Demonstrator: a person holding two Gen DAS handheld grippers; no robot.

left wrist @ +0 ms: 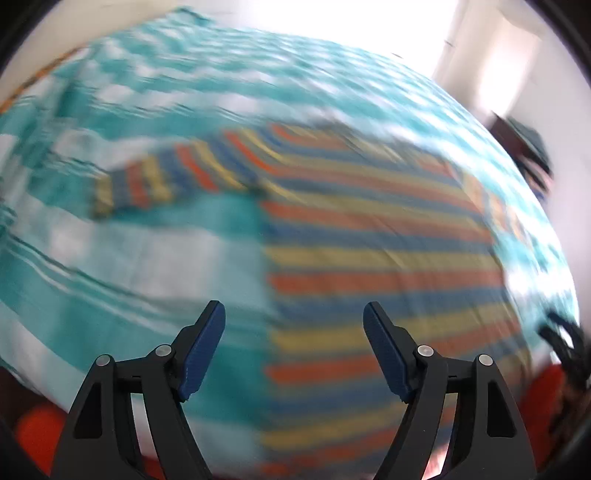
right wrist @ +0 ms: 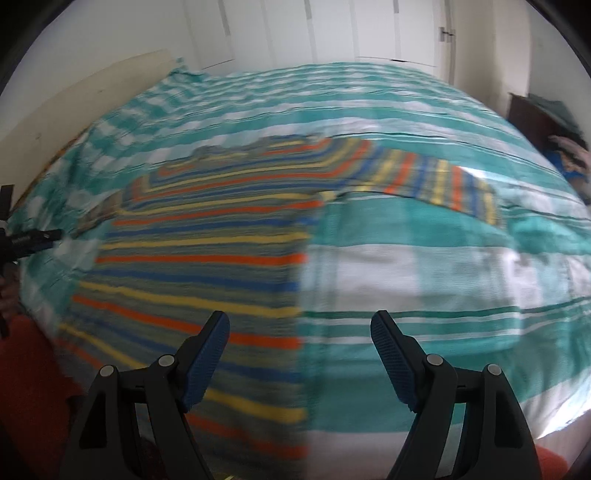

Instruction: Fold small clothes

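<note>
A striped sweater (left wrist: 369, 236) in orange, yellow, blue and grey lies flat on a bed, its sleeves spread out to each side. It also shows in the right wrist view (right wrist: 207, 236), with one sleeve (right wrist: 436, 177) reaching right. My left gripper (left wrist: 294, 314) is open and empty, hovering above the sweater's left edge near the hem. My right gripper (right wrist: 300, 323) is open and empty above the sweater's right edge near the hem. The left gripper (right wrist: 33, 238) shows at the far left of the right wrist view. Both views are blurred by motion.
The bed is covered by a teal and white striped bedspread (right wrist: 424, 266). A pale headboard (right wrist: 85, 96) and white wardrobe doors (right wrist: 332, 29) stand behind. A dark piece of furniture with clothes (right wrist: 546, 122) is at the right. Something red (right wrist: 29, 369) lies below the bed's near edge.
</note>
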